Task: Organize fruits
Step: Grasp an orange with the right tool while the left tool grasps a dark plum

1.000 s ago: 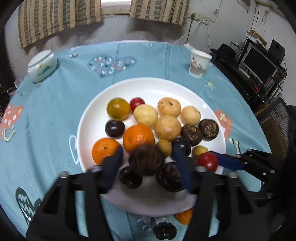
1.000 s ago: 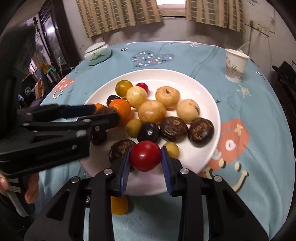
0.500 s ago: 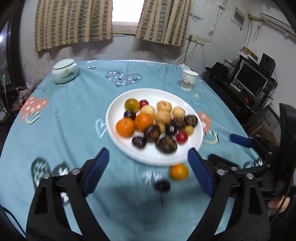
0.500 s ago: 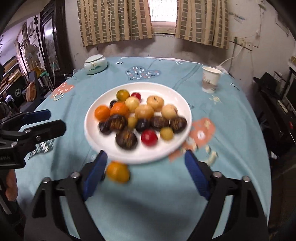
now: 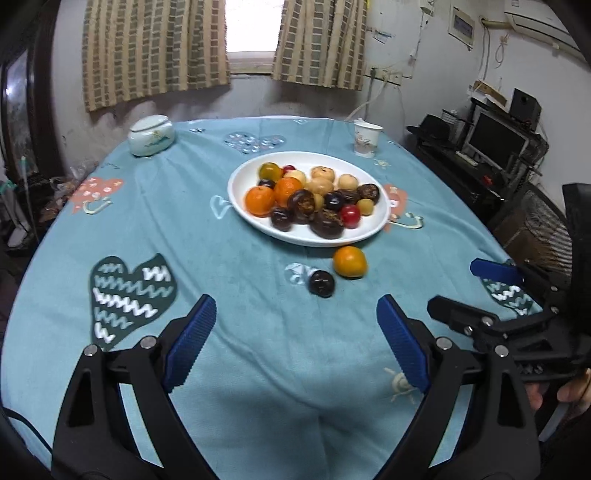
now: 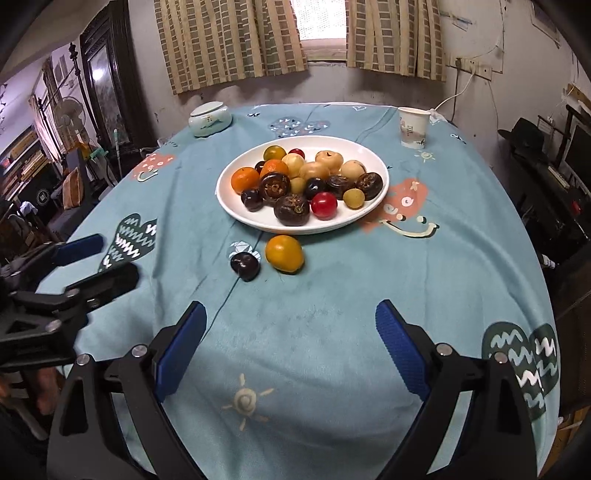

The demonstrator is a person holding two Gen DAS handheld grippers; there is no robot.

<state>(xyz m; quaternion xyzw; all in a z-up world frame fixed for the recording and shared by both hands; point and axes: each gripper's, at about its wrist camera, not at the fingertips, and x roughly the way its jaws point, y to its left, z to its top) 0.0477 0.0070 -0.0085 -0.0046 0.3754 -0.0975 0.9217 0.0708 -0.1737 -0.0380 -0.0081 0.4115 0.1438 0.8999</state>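
Plate (image 5: 373, 229) fruits (image 6: 295, 181) overlapping, 2 strays (image 6: 284, 254) clear.

A teal cloth (image 5: 236, 266) printed with hearts and little suns is covering the round worktop. A pale lidded ceramic jar (image 5: 150, 135) is sitting near the far left edge of the cloth, and a white paper cup (image 5: 366, 137) is standing upright near the far right edge, the two well apart. Behind them, striped beige curtains (image 5: 155, 51) are hanging either side of a bright window (image 5: 252, 29). A white cable (image 6: 455, 96) is running down the wall to the worktop just beside the cup. On the right, a dark monitor (image 5: 494, 140) is sitting on a cluttered black desk, with a small speaker (image 5: 524, 108) standing above it. On the left, a fan (image 6: 70, 117) is standing beside a dark wooden cabinet (image 6: 107, 77).
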